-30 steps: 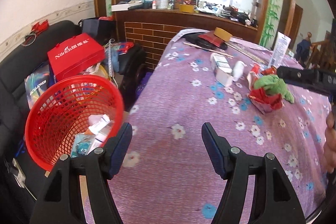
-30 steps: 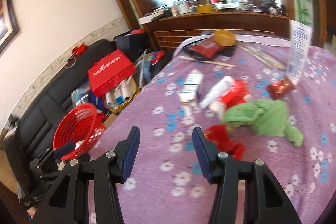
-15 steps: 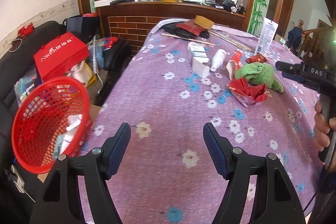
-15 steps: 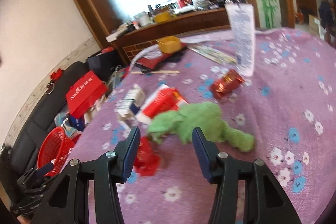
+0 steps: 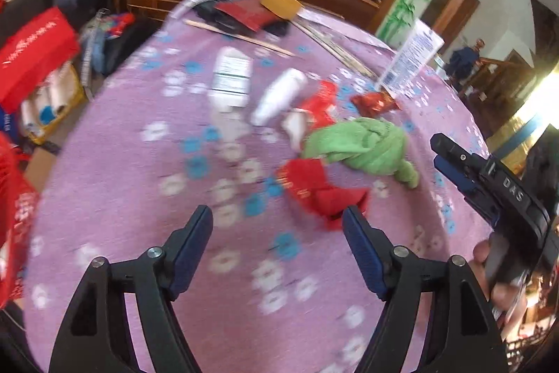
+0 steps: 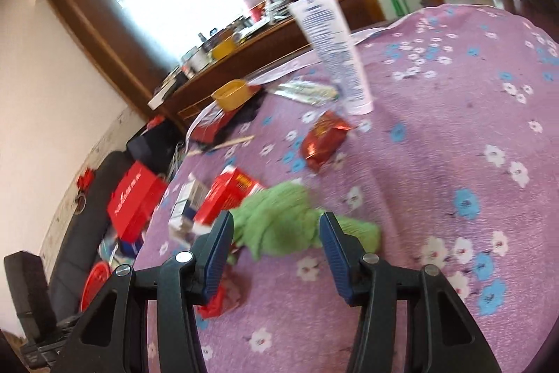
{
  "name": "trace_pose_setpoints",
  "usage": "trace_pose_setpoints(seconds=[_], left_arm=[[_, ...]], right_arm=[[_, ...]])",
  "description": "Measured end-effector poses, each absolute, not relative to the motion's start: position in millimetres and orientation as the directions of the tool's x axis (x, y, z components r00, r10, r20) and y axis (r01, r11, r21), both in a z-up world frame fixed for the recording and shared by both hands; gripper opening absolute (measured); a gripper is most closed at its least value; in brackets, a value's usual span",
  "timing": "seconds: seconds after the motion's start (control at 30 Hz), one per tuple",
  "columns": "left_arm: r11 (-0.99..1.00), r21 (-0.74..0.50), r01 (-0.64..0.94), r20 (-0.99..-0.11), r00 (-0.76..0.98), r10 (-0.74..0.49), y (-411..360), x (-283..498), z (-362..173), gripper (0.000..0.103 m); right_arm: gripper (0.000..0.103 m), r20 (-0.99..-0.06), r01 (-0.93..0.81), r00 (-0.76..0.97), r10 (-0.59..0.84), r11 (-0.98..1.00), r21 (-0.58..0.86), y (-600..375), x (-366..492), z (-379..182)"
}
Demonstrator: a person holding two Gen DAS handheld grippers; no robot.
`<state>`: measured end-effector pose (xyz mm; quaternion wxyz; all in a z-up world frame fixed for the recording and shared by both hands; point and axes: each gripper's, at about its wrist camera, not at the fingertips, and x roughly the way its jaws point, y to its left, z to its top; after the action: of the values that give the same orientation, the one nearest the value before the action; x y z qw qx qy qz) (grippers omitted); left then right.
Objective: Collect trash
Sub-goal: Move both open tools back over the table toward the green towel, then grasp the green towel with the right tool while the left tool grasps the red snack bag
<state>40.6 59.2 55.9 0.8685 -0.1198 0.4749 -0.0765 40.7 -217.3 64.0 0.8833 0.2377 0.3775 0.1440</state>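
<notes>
Swung off the red basket (image 6: pixel 96 282) toward the litter. Left gripper (image 5: pixel 277 243) spread empty, crumpled red wrapper (image 5: pixel 316 193) just ahead of right jaw. Right gripper (image 6: pixel 276 242) spread empty, green cloth (image 6: pixel 279 222) between jaws. Likely next pickup.

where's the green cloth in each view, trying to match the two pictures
Left wrist: the green cloth lies right of centre on the purple tablecloth, beyond the open left claw.
Right wrist: the green cloth is low centre, framed between the open right claw fingers.
Shared landmark: the upright white tube behind the cloth.
</notes>
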Motion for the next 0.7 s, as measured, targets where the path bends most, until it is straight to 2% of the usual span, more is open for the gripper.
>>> trace_pose_setpoints(seconds=[0.1, 0.13, 0.23, 0.4, 0.43, 0.5, 0.53, 0.7], left_arm=[[0.967, -0.255, 0.028, -0.841, 0.488, -0.236, 35, 62, 37, 0.077], [0.972, -0.235, 0.03, -0.849, 0.481, -0.22, 26, 68, 30, 0.08], [0.971, -0.233, 0.06, -0.839, 0.493, -0.232, 13, 76, 23, 0.084], [0.955, -0.263, 0.133, -0.82, 0.491, -0.295, -2, 83, 11, 0.083], [0.958, -0.25, 0.138, -0.806, 0.519, -0.285, -4, 82, 10, 0.08], [0.949, -0.264, 0.172, -0.787, 0.531, -0.315, -8, 82, 10, 0.062], [0.934, -0.3, 0.195, -0.769, 0.53, -0.357, -8, 81, 10, 0.044], [0.935, -0.272, 0.226, -0.752, 0.556, -0.354, -5, 71, 17, 0.038]], right_arm=[[0.056, -0.597, -0.041, 0.698, 0.394, 0.855, 0.517, -226, 40, 66], [0.056, -0.595, -0.036, 0.703, 0.39, 0.855, 0.518, -227, 41, 67], [0.056, -0.592, -0.019, 0.719, 0.365, 0.861, 0.508, -233, 41, 68], [0.059, -0.599, -0.034, 0.707, 0.375, 0.865, 0.501, -230, 47, 62], [0.059, -0.603, -0.037, 0.703, 0.376, 0.867, 0.497, -227, 49, 60], [0.059, -0.618, -0.048, 0.695, 0.368, 0.881, 0.47, -219, 54, 57], [0.06, -0.62, -0.049, 0.696, 0.362, 0.886, 0.462, -218, 55, 56], [0.063, -0.622, -0.051, 0.698, 0.355, 0.891, 0.451, -218, 58, 50]])
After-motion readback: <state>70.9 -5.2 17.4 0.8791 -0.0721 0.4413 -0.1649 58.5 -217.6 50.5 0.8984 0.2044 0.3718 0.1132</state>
